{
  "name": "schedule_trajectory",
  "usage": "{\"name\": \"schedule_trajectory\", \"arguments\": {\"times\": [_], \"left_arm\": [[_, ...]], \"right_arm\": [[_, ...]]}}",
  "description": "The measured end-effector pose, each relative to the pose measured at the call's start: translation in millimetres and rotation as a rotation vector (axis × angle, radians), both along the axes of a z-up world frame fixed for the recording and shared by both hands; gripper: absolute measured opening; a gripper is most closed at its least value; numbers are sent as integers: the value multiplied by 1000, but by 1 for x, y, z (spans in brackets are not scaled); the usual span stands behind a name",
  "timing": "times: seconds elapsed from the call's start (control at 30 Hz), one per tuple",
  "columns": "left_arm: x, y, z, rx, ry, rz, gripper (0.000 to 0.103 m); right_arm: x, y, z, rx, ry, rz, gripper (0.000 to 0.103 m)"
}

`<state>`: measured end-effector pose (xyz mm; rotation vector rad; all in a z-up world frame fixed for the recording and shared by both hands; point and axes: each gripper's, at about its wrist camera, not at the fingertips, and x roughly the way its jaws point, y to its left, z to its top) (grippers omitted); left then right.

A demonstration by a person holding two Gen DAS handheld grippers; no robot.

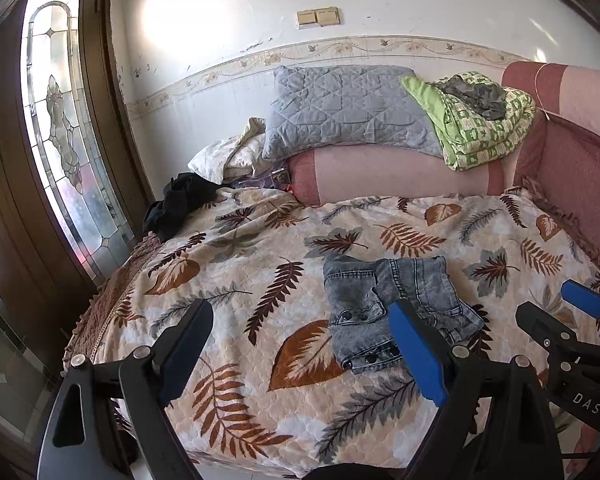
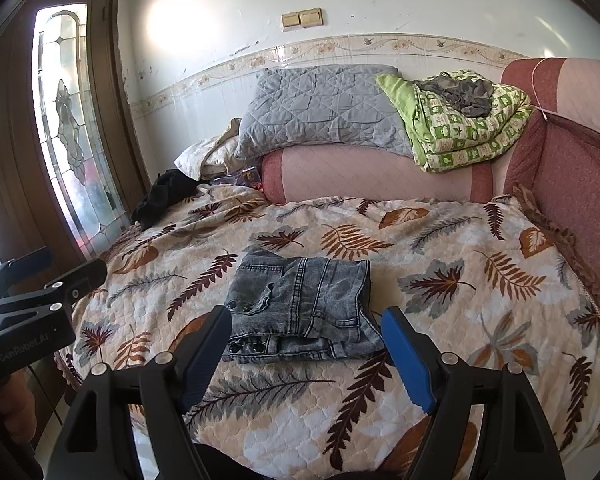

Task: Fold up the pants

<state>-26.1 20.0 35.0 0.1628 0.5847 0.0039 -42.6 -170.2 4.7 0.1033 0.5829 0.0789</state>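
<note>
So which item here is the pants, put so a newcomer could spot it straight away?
Start at the leaf-print bedspread covering the bed. Near its front edge, just ahead of both tools, lies a folded bundle: the pants. It is the only grey washed denim there, with dark buttons, unlike the black garment at the far left.

pants (image 2: pixel 300 308): faded grey-blue denim
bedspread (image 2: pixel 440 340): cream, with brown, rust and grey leaves
pillow (image 1: pixel 340 108): grey, quilted
folded blanket (image 1: pixel 488 128): green-and-white print
left tool (image 1: pixel 300 344): black, blue pads
door (image 1: pixel 4 160): dark brown
</note>
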Motion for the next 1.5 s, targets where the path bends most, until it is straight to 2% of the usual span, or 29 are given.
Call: {"name": "schedule_trajectory", "arguments": {"times": [1.5], "left_arm": [[11, 13, -21, -43, 43, -5, 90]], "right_arm": [[7, 9, -14, -22, 39, 18, 80]]}}
